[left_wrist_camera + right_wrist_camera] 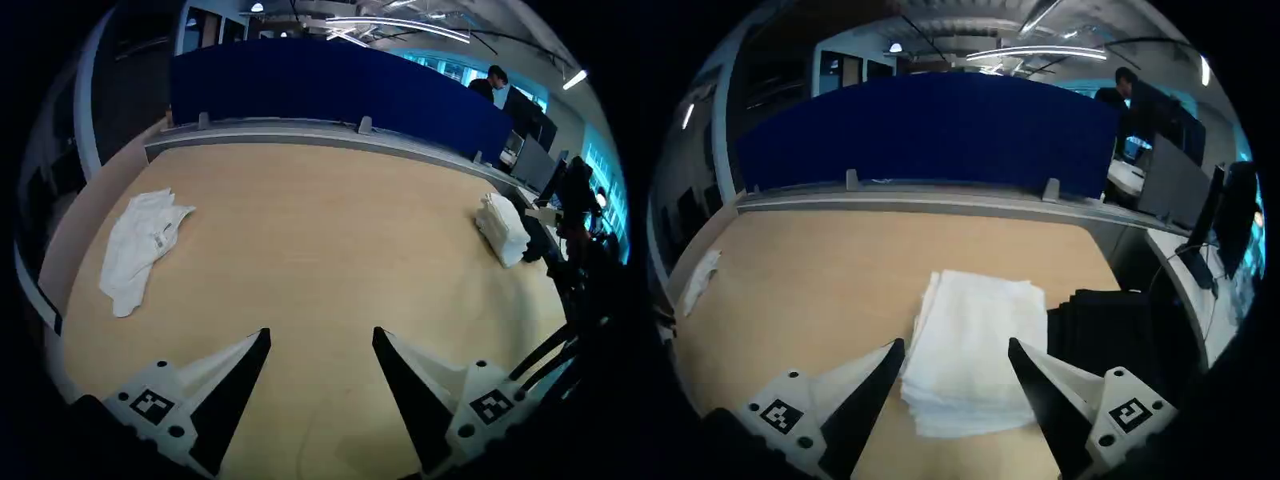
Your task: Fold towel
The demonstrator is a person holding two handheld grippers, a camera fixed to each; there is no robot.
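The left hand-held gripper (pixel 320 334) hangs over the near edge of the table (pixel 336 216), its two fingers spread wide with bare wood between them; it holds nothing. The crumpled white towel (pixel 138 240) lies well apart from it, far and to the left, near the table's left edge. A stack (pixel 502 228) of folded white towels sits at the table's right edge, also well apart from this gripper.

The right hand-held gripper (pixel 954 344) is just as wide open and grips nothing. It is right over the stack (pixel 980 352), whose near end lies between the two fingers; whether either finger touches the cloth cannot be told.

The left gripper view gives the towel's creases and a small tag on its upper side. In the right gripper view the same towel (pixel 700 280) is a small pale strip at the far left of the table (pixel 816 272). That view shows the stack's layered near edge and a black pile (pixel 1112 328) just to its right.

The towel's long axis runs from near left to far right, with the narrow end near and the broader end far. The stack's long axis runs near to far, roughly in line with the right gripper's fingers.

A blue partition (pixel 336 88) closes the far side of the table, and a person (pixel 490 80) stands beyond it.
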